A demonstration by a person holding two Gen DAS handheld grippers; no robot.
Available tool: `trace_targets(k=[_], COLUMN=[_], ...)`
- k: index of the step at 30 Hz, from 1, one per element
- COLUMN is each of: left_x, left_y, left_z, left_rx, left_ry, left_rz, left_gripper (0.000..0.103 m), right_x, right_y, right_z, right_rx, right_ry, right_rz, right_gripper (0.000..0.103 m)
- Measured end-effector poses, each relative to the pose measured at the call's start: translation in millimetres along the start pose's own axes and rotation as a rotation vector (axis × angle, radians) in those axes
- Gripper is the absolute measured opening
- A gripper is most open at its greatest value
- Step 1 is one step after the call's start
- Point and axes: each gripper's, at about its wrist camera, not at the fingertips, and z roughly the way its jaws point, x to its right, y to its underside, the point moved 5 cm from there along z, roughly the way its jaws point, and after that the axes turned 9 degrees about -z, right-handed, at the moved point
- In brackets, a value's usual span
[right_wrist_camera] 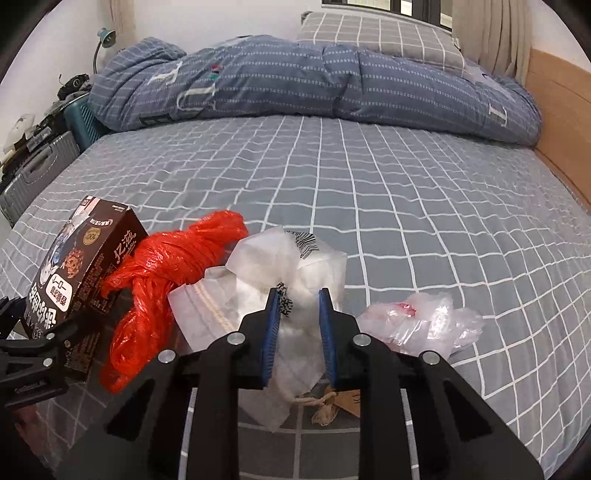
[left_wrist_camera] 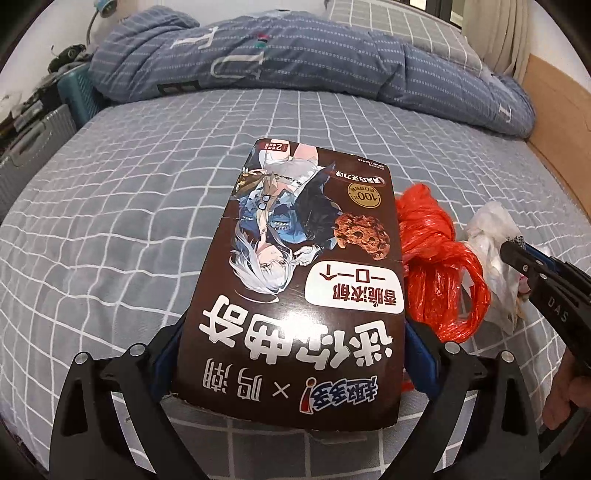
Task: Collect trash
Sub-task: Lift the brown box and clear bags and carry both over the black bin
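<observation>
My left gripper [left_wrist_camera: 295, 343] is shut on the near end of a brown cookie box [left_wrist_camera: 306, 258] and holds it over the grey checked bed sheet [left_wrist_camera: 110, 240]. The same box [right_wrist_camera: 85, 266] shows at the left of the right wrist view, with the left gripper [right_wrist_camera: 40, 347] under it. My right gripper [right_wrist_camera: 300, 297] is shut on a crumpled white plastic bag [right_wrist_camera: 295, 258], its blue pads [right_wrist_camera: 271, 332] pressing in from both sides. A bunched red plastic bag [right_wrist_camera: 166, 273] lies between the box and the white bag. In the left wrist view the red bag [left_wrist_camera: 439, 258] sits right of the box, beside the right gripper [left_wrist_camera: 513, 251].
A crumpled clear plastic wrapper [right_wrist_camera: 417, 321] lies on the sheet right of my right gripper, and a brown paper scrap with string [right_wrist_camera: 332, 402] beneath it. A folded blue quilt [right_wrist_camera: 314, 77] and pillow [right_wrist_camera: 376, 33] fill the far end. A wooden bed frame [right_wrist_camera: 557, 110] runs along the right; a suitcase [right_wrist_camera: 33, 173] stands left.
</observation>
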Motion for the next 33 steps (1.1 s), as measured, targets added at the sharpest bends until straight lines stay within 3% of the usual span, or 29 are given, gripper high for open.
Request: trace_targets(k=[12, 33], left_x=[1, 0], left_y=[4, 25], left_z=[-29, -69], left_rx=[0.047, 0.079], left_ry=[0.000, 0.021], left_rz=[-0.021, -0.056], left_gripper=[0.093, 0.093], right_x=[-3, -8], right_y=[-7, 10], right_z=[-38, -87], right_rx=[0.070, 0.102], right_ry=[0.029, 0.018], right_rz=[0.017, 0.016], right_gripper=[0.020, 0.021])
